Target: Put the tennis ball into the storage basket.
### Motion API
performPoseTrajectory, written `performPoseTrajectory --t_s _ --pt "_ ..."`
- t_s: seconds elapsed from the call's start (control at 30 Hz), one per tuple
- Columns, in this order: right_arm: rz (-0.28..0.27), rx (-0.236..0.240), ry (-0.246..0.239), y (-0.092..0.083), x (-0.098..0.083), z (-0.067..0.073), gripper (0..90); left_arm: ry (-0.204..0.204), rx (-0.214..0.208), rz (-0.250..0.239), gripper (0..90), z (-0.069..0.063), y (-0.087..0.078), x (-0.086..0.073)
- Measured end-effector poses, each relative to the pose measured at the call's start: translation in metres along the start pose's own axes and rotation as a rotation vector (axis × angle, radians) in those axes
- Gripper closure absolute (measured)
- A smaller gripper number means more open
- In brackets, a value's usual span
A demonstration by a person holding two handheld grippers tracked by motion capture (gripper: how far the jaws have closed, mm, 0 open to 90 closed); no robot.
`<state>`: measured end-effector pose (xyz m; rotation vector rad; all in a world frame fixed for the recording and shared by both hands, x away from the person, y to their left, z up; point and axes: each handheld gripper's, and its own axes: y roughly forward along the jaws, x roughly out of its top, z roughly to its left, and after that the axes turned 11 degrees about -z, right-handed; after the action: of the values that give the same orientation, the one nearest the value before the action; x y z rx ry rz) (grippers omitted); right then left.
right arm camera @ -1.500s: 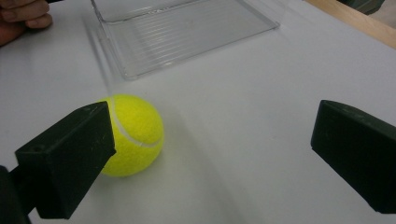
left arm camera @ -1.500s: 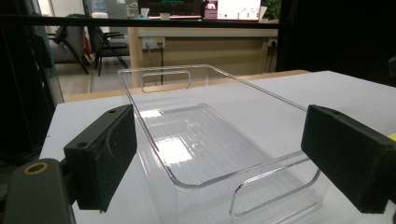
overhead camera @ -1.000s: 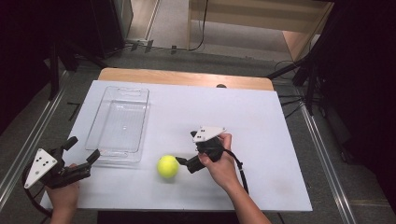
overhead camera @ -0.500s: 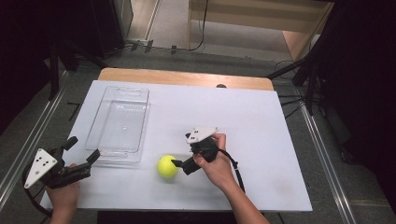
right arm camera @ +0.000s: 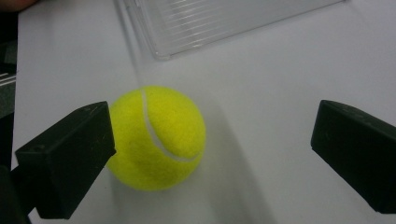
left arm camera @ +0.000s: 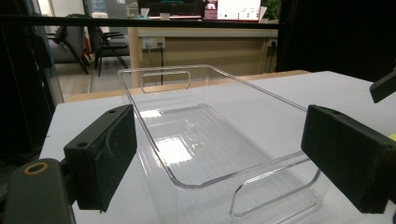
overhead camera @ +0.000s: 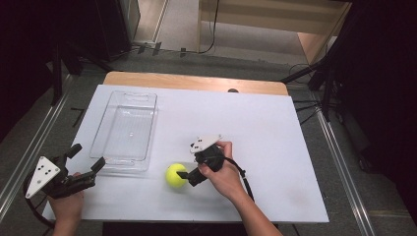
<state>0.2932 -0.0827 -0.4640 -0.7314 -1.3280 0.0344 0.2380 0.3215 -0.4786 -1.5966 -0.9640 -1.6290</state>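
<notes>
Ball: one fuzzy yellow tennis ball (overhead camera: 175, 175), round, on the white tabletop (overhead camera: 275, 137), just beside the bin's near corner.
Bin: one clear ribbed plastic bin (overhead camera: 125, 130), rectangular.
Right claw (overhead camera: 186, 176): wide open, ball between jaws, ungripped.
Left claw (overhead camera: 86, 158): wide open, empty, before the bin.

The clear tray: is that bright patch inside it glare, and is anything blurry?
Left gripper view: yes, lamp glare on the clear tray's floor. Right gripper view: the tennis ball looks soft and casts a faint shadow on the white table. High view: dark surroundings.
</notes>
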Motion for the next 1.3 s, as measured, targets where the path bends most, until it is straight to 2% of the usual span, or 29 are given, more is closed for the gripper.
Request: performPoseTrajectory --t_s 1.3 --pt "0.105 0.101 -0.031 0.029 -0.002 0.009 0.0 -0.003 0.0 0.0 11.0 0.0 0.0 0.0"
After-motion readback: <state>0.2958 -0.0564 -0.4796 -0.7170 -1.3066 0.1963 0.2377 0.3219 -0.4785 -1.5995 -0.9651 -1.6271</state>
